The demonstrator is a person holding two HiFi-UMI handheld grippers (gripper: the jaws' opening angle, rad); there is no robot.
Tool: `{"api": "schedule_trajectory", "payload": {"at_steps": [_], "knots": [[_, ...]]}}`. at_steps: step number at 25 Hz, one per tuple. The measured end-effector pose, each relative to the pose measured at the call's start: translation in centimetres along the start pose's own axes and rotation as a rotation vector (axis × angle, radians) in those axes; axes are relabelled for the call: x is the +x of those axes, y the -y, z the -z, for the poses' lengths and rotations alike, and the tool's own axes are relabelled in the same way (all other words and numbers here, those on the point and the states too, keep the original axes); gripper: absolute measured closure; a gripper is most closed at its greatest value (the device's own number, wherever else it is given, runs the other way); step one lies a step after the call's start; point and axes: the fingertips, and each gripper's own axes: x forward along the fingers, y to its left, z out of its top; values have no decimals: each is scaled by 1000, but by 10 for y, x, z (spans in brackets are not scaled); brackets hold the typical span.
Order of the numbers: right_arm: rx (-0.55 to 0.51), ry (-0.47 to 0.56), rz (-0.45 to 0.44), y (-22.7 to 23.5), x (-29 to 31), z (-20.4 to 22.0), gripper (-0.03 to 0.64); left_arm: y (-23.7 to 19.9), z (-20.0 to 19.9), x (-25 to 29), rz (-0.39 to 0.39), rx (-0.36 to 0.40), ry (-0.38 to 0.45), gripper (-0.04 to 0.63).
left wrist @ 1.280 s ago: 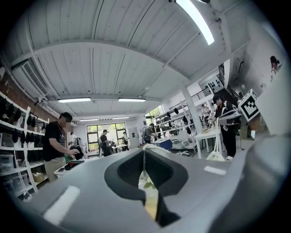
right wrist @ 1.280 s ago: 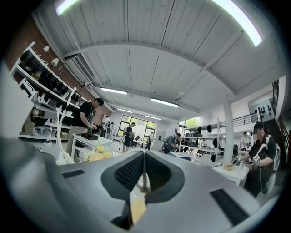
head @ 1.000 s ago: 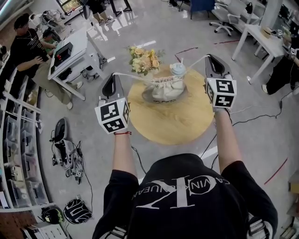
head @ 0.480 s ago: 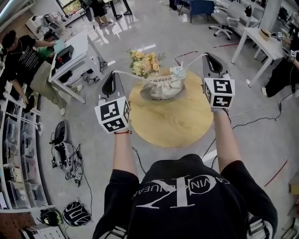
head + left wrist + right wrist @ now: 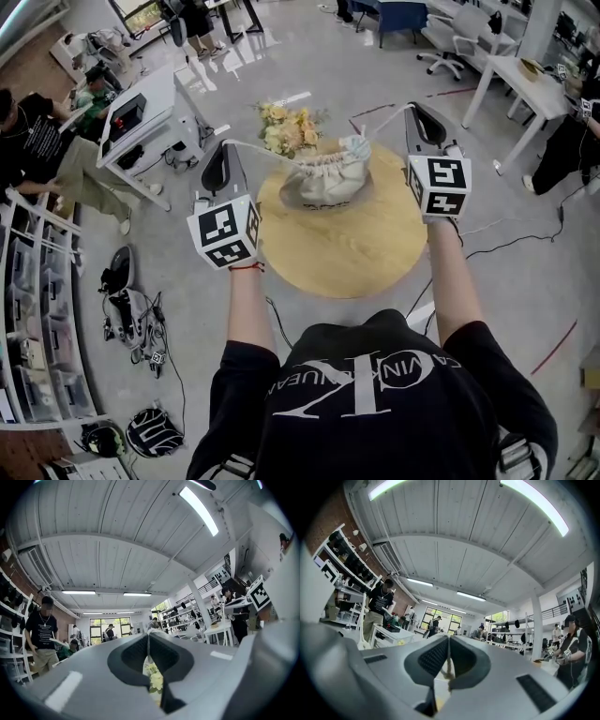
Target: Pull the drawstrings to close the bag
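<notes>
A cream drawstring bag (image 5: 326, 178) sits on the round wooden table (image 5: 356, 244), its mouth gathered into pleats, with a pale blue item (image 5: 356, 145) at its top right. A white drawstring (image 5: 267, 150) runs taut from the bag's left side to my left gripper (image 5: 226, 146), which is shut on it. The other drawstring (image 5: 384, 122) stretches up to my right gripper (image 5: 419, 112), also shut on its cord. In the left gripper view the cord (image 5: 148, 641) is pinched between the closed jaws. In the right gripper view the cord (image 5: 448, 667) shows a knot just below the tips.
A bunch of yellow and cream flowers (image 5: 291, 127) stands at the table's far edge behind the bag. A white desk (image 5: 141, 108) with a seated person is at far left, more desks and chairs (image 5: 506, 66) at far right. Cables and gear (image 5: 131, 300) lie on the floor.
Both grippers have stayed spread apart with the cords taut. The bag's mouth looks drawn a little tighter. The person at the far-left desk has shifted.
</notes>
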Motion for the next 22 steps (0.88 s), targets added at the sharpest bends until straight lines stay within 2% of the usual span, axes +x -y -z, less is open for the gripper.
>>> {"api": "schedule_trajectory", "payload": {"at_steps": [22], "knots": [[-14, -32, 14, 6, -12, 9, 597, 10, 7, 0, 10, -8, -5, 580]]}}
